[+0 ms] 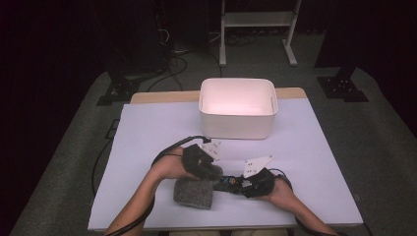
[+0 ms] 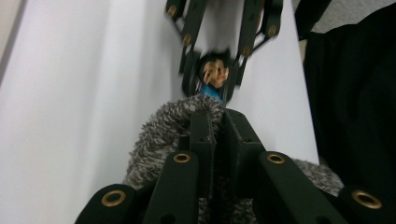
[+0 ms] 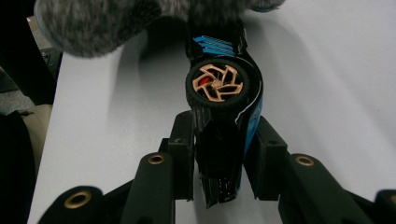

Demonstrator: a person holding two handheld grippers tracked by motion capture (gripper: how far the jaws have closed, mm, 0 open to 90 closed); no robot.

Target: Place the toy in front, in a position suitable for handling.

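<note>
Right gripper view: your right gripper (image 3: 218,154) clamps the toy car (image 3: 223,93) on its sides, wheel up.
Your left gripper (image 2: 215,126) is pinched shut on the grey cloth (image 2: 163,140), at twelve o'clock, touching the car; tugging it could twist the car loose.

White bin (image 1: 238,109), open-topped and rectangular, at upper centre of the high view, standing on the far part of a white sheet (image 1: 147,142). Wooden table edge (image 1: 157,96) peeking out behind the sheet, left and right of the bin. Grey carpet (image 1: 373,142) on both sides. Top centre: a white frame (image 1: 258,22) with 2 legs. Upper left: dark stand with cables (image 1: 169,64). Upper right: black base plate (image 1: 342,88).
</note>
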